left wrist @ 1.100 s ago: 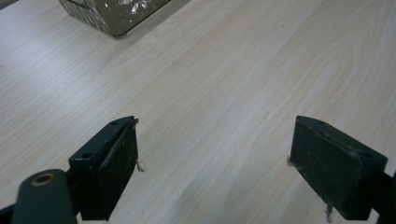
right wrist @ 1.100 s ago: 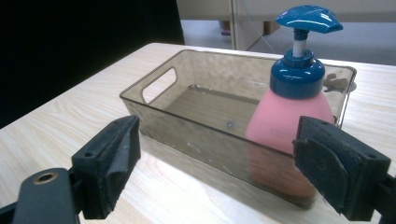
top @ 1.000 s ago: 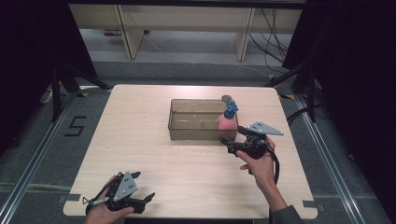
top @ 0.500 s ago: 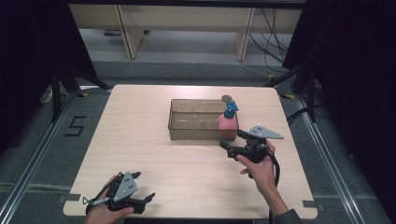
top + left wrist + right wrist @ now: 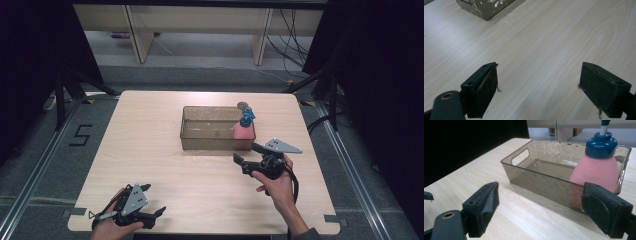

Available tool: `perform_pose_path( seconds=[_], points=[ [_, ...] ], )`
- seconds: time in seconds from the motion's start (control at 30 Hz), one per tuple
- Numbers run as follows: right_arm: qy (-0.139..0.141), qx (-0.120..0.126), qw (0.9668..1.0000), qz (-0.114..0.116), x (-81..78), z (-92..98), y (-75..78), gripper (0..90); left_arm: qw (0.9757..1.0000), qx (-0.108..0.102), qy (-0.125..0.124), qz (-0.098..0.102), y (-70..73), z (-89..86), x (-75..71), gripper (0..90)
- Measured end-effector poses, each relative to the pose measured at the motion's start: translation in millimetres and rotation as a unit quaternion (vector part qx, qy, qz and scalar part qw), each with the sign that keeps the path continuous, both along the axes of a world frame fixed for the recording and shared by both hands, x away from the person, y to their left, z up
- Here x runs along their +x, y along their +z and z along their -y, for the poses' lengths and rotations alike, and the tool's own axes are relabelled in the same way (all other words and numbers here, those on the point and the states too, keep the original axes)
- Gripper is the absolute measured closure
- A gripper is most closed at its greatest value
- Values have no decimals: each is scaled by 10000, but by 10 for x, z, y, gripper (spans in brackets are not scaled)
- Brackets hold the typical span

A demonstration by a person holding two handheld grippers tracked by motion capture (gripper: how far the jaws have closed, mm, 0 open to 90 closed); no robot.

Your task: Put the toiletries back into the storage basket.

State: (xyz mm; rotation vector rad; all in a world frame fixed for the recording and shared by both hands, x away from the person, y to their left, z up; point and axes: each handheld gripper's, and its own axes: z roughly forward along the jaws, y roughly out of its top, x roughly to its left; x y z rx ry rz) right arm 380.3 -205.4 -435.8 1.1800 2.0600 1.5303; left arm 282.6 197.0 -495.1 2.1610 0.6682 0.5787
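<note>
A clear brownish plastic bin [image 5: 212, 145] [image 5: 531, 172] stands on the wooden table [image 5: 165, 165], right of centre. A pink bottle with a blue pump cap [image 5: 243, 131] [image 5: 599, 170] stands upright inside the bin's right end. My right gripper [image 5: 249, 156] [image 5: 539, 210] hovers just in front of the bin's right end, open, jaws empty and pointing at the bin. My left gripper [image 5: 157, 215] [image 5: 537, 87] rests near the table's front left edge, open over bare wood; a bin corner [image 5: 486, 7] lies far off.
A small round brown object [image 5: 242, 105] lies on the table just behind the bin. The table's front edge runs close under the left gripper. Shelving legs [image 5: 135, 35] and cables [image 5: 290, 30] stand on the floor beyond the table.
My right gripper has drawn back from the pink bottle toward the front of the table. The bottle stays standing in the bin. The left gripper has barely moved.
</note>
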Motion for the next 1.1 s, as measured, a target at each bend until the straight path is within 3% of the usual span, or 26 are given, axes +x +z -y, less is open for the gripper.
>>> perform_pose_path(
  seconds=[0.03,0.07,0.13,0.23,0.33,0.37,0.4,0.43,0.47,0.5,0.67,0.7,0.73,0.77,0.8,0.93,1.0,1.07,1.1],
  points=[
    [-17,-58,10000,20,-2,7,0,159,10000,3,-4,3,2,0,0,148],
    [-28,39,10000,-85,-21,-5,-2,159,10000,-3,6,22,0,1,-2,148],
    [1,-75,9999,102,-9,11,-17,159,10000,12,33,33,3,0,-4,148],
    [-5,8,10000,-93,-44,-9,-20,159,10000,11,33,38,4,0,-4,148],
    [54,-51,10000,-19,-53,-4,-27,159,10000,17,32,34,3,2,-4,148],
    [20,29,9999,-122,-74,-21,-33,159,10000,-1,24,36,0,2,-3,148],
    [47,40,9999,-109,-77,-21,-39,159,10000,13,35,31,3,2,-5,148],
    [47,-133,9998,136,-62,-2,-57,159,10000,11,34,36,4,1,-4,148],
    [47,-133,9998,136,-62,-2,-57,159,10000,12,35,40,4,0,-4,148],
    [23,2,10000,-61,-87,-27,-62,159,10000,13,33,37,4,0,-4,148],
    [133,-102,9998,70,-87,-3,-73,159,10000,28,51,55,6,-2,-3,148],
    [55,71,9997,-211,-128,-26,-66,159,10000,20,52,53,5,-1,-3,148],
    [86,-18,10000,-31,-107,-12,-77,159,10000,24,53,52,5,-2,-3,148],
    [88,-69,9999,-12,-116,-1,-67,159,10000,24,30,46,6,-2,-3,148],
    [94,14,9999,-113,-131,-12,-72,159,10000,5,38,37,4,1,-4,148],
    [151,-51,9999,-36,-140,-3,-80,161,10000,7,37,33,4,1,-5,148],
    [154,20,9998,-157,-160,-11,-84,161,10000,8,37,39,4,0,-4,148],
    [159,-78,9998,-18,-161,-1,-89,161,10000,11,36,39,4,0,-4,148],
    [200,-4,9998,-37,-164,-12,-96,161,10000,12,35,38,4,0,-4,148]
  ],
)
